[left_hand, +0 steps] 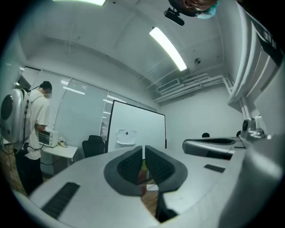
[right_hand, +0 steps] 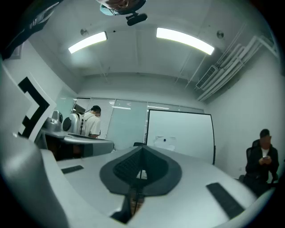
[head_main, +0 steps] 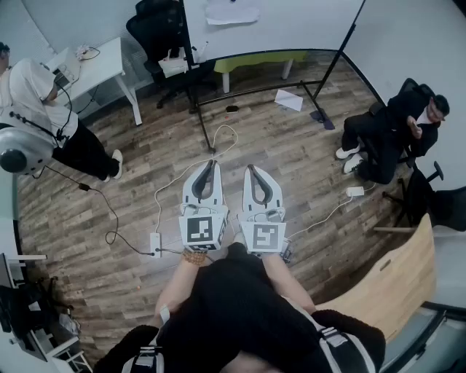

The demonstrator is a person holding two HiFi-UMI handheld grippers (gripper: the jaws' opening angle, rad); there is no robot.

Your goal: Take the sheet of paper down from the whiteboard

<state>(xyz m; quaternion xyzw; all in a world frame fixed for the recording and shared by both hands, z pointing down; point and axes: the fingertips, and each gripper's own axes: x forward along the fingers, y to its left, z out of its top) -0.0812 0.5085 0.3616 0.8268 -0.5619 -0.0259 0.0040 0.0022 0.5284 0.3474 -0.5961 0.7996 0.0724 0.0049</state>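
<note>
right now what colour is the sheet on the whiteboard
The sheet is white, with a dark dot near its top; clearest in the left gripper view.

Side by side at the centre, the left gripper (head_main: 211, 165) and right gripper (head_main: 250, 170) point toward twelve o'clock over a wooden floor (head_main: 145, 153), each with its jaw tips drawn together and nothing between them. At twelve o'clock stands the whiteboard (head_main: 291, 25) with the sheet of paper (head_main: 231, 12) on its face, and another paper (head_main: 289, 100) lies on the floor near its foot. A person in a white top (head_main: 40, 109) stands at ten o'clock beside a white desk (head_main: 102, 62), while a seated person in black (head_main: 397, 131) is at three o'clock.
</note>
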